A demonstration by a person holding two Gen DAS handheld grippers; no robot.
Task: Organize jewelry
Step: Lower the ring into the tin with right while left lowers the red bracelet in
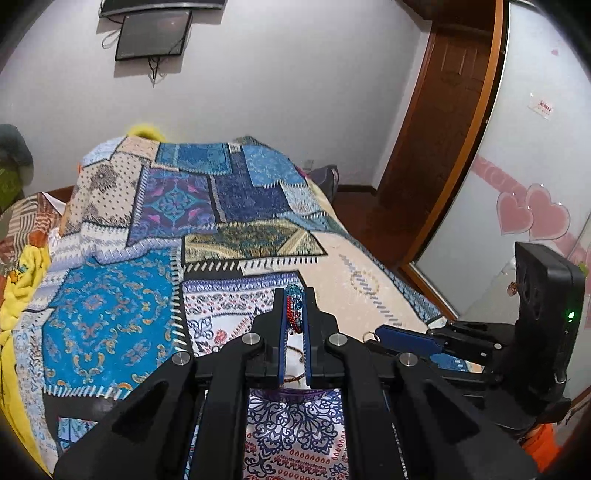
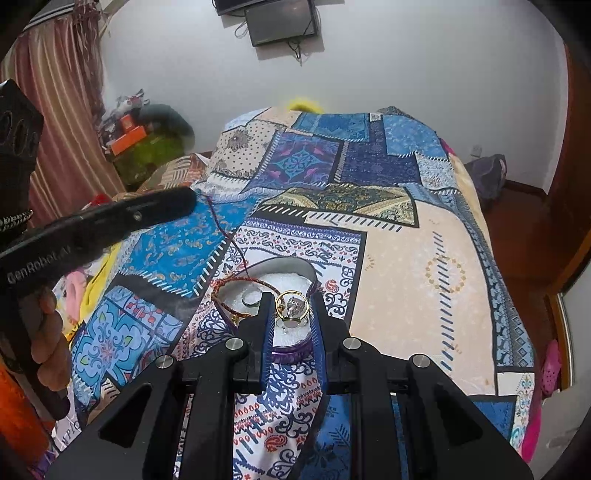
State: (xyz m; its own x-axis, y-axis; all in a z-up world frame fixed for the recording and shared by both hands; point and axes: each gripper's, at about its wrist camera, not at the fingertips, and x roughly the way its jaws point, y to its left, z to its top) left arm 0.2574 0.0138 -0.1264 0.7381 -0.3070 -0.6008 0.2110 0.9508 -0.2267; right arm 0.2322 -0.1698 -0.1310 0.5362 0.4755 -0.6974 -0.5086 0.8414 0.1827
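My left gripper is shut on a red and blue beaded bracelet, held above the patchwork bedspread. It also shows in the right wrist view, with a thin dark red cord hanging from it down to the box. My right gripper is shut on a gold ring with a stone, just above a purple heart-shaped jewelry box with white lining. A brown braided bracelet and a silver ring lie in the box. The right gripper also shows in the left wrist view.
The patchwork bedspread covers the whole bed. A wooden door frame and a frosted glass door with pink hearts stand to the right. Curtains and clutter lie at the left. A dark screen hangs on the wall.
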